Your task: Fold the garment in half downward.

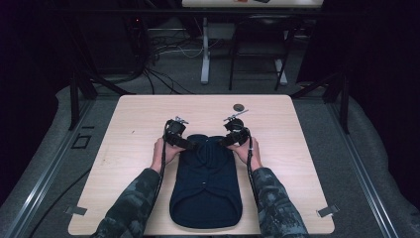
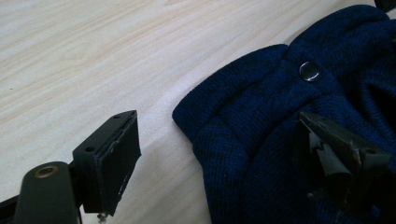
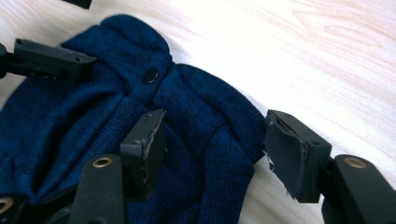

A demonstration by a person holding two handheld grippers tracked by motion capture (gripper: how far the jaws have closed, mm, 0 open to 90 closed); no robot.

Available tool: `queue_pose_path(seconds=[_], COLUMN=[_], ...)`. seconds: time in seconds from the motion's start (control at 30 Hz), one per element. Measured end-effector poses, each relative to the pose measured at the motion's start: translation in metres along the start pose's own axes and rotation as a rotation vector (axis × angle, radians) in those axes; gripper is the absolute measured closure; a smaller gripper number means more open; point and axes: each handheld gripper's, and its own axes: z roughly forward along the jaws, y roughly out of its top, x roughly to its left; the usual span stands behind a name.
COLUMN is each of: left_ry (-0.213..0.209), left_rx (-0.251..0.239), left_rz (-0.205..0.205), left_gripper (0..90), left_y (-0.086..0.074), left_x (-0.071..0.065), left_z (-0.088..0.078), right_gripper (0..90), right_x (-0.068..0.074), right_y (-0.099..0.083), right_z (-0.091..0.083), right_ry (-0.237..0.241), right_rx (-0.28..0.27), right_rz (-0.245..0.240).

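A dark blue knitted garment (image 1: 205, 188) lies flat on the light wood table (image 1: 133, 148), with its narrow end pointing away from the person. My left gripper (image 1: 190, 144) is at that end's left corner and stands open. In the left gripper view (image 2: 222, 137) one jaw rests over bare table and the other over the knit (image 2: 280, 140), near a snap button (image 2: 309, 71). My right gripper (image 1: 225, 140) is at the right corner, also open. In the right gripper view (image 3: 217, 140) a fold of the garment (image 3: 201, 121) lies between its jaws, and the pads are not pressing on it.
A small dark round object (image 1: 238, 106) sits near the table's far edge. Metal clips (image 1: 77, 210) (image 1: 328, 211) mark the front corners. Beyond the table stand a chair and cables on the floor. Bare wood lies on both sides of the garment.
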Motion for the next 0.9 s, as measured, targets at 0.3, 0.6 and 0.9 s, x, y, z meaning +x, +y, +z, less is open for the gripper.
queue_pose_path(seconds=[0.3, 0.6, 0.9], left_ry=[0.005, -0.01, -0.031], left_rx=[0.021, 0.03, 0.032], left_rz=[0.012, 0.013, -0.02], left_gripper=[24.1, 36.1, 45.7], left_y=[0.0006, -0.0004, -0.0024], left_x=[-0.0032, -0.0057, -0.0077], left_z=[0.0049, 0.0067, 0.0075], right_gripper=[42.7, 49.1, 60.2], right_x=[-0.0002, -0.002, 0.0016], right_y=[-0.0006, -0.0034, -0.004], right_z=[0.0054, 0.0103, 0.0109], right_ry=[-0.008, 0.002, -0.023], right_rx=[0.024, 0.065, 0.086], right_rz=[-0.002, -0.003, -0.024])
